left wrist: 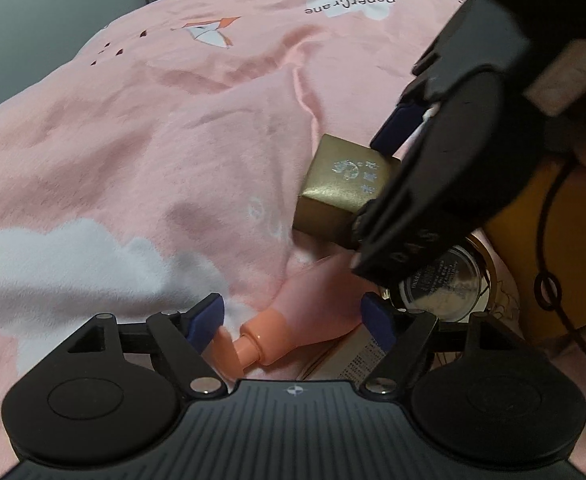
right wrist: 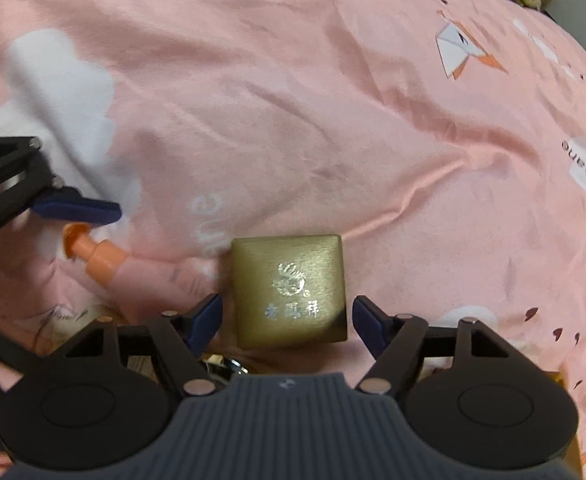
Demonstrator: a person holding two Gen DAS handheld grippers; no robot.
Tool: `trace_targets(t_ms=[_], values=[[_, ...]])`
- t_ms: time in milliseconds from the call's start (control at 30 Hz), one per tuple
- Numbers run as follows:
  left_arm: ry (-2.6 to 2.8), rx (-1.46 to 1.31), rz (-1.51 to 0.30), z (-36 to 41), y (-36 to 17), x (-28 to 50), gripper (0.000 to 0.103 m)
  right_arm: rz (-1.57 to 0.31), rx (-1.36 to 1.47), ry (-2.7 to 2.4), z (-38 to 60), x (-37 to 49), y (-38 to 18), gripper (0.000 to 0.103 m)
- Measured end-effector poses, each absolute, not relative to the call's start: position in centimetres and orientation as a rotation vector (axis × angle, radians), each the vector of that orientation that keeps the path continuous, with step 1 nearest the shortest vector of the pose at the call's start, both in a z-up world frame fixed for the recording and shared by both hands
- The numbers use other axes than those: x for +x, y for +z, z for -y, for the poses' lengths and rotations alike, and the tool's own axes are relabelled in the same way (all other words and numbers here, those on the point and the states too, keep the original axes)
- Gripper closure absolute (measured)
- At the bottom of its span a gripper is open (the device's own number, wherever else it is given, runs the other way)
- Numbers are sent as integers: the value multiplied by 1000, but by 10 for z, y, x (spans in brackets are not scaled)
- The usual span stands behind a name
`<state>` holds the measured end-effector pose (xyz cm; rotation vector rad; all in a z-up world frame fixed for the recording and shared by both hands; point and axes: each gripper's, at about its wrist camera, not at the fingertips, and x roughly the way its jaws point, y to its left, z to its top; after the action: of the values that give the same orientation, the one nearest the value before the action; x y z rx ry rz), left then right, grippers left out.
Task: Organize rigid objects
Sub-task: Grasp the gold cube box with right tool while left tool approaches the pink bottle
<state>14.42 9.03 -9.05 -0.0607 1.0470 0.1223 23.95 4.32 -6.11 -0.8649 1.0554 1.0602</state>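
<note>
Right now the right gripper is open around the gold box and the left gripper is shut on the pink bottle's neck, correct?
Not quite. The left gripper is open, not shut: in the left wrist view its pads stand clear on either side of the pink bottle. The right gripper is open around the gold box, as you said.
</note>
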Motion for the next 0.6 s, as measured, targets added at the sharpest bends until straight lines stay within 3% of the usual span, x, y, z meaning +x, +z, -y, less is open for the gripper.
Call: trace_targets(t_ms=[133,233,600], values=[[108,-28,-1042,-86,-94,148,11,-1098,-844,1040,-49,249,-72,32],[97,0,-1042,-82,-96,149,10,-1122,-844,1035,-52,251,-77,42],[44,182,-1049,-62,-106,157,9,-1049,-803,1019,-26,241,-45,44]])
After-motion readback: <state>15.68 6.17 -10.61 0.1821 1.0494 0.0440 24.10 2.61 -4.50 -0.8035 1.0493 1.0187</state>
